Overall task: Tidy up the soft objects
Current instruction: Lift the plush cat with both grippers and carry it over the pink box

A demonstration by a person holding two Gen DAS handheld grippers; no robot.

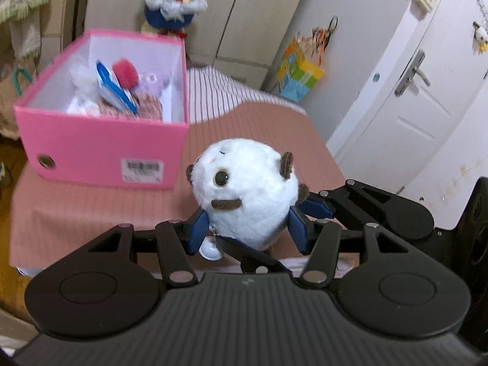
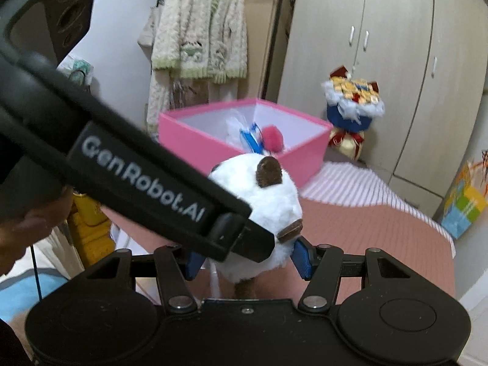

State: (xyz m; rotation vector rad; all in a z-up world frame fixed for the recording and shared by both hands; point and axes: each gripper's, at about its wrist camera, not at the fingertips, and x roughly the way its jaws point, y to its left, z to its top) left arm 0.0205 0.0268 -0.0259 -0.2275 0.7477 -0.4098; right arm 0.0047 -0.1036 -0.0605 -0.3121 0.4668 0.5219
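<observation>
White/brown plush, pink box, pink-striped cloth.

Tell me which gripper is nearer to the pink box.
Left, judging by the views. The left gripper holds the white plush just in front of the pink box; the right gripper grips the same plush from behind.

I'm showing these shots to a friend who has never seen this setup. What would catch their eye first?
First, the round white plush toy with brown ears, front and centre, pinched between the blue pads of both the left gripper and the right gripper. Next, the bright pink box behind it on the pink cloth, open and already holding soft items.
</observation>
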